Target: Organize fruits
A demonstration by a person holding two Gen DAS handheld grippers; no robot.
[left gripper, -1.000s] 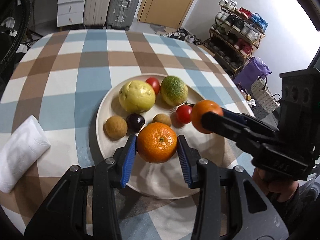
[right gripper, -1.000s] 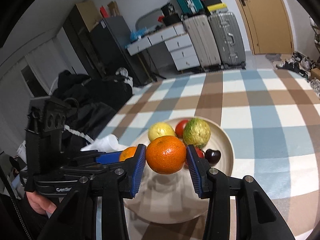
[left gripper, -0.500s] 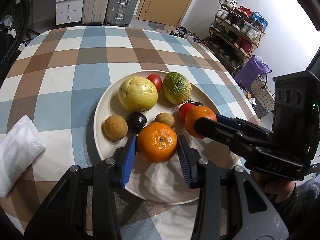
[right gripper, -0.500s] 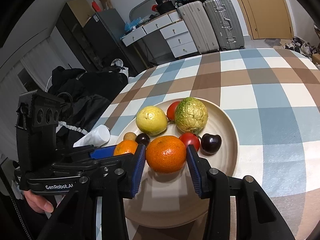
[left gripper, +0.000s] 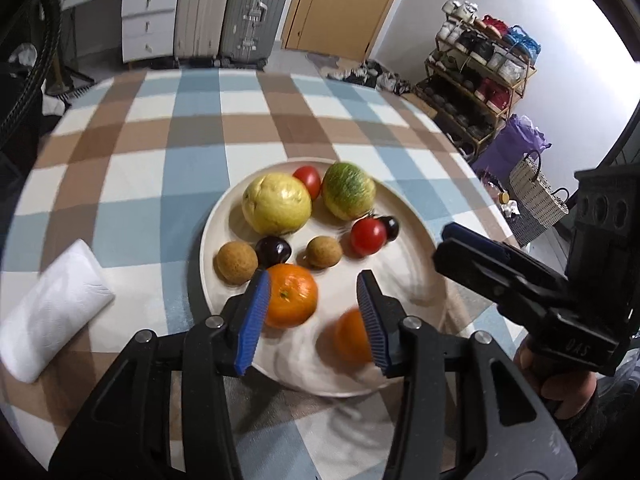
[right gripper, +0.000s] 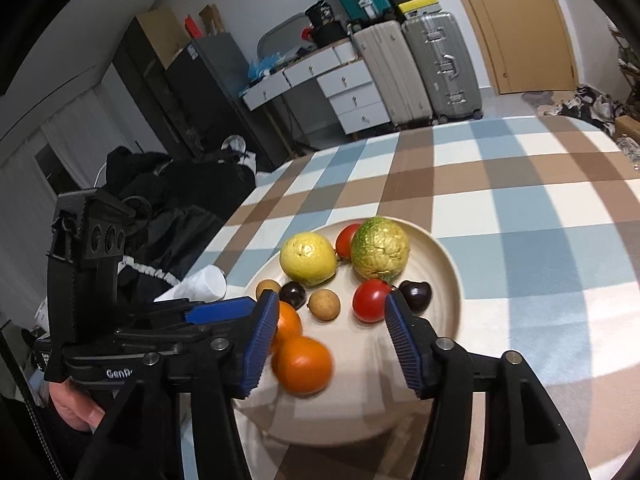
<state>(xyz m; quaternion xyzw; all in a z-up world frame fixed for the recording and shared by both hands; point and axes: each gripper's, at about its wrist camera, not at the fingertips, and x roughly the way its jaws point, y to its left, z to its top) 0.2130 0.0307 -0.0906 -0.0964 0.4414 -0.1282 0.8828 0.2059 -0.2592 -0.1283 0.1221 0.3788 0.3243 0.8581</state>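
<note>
Your left gripper [left gripper: 314, 316] and right gripper [right gripper: 332, 336] have both just been opening, jaws now apart and gripping nothing, each orange [left gripper: 290, 295] [right gripper: 303, 365] lying loose (one blurred) on the plate [left gripper: 404, 216] near its front rim, by the other fruit.

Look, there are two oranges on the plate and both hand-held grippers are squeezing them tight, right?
Not quite. Two oranges are on the plate, but neither is squeezed. In the right wrist view the right hand-held gripper has just opened and its orange sits loose between the jaws. In the left wrist view the left hand-held gripper has just opened around the other orange.
</note>
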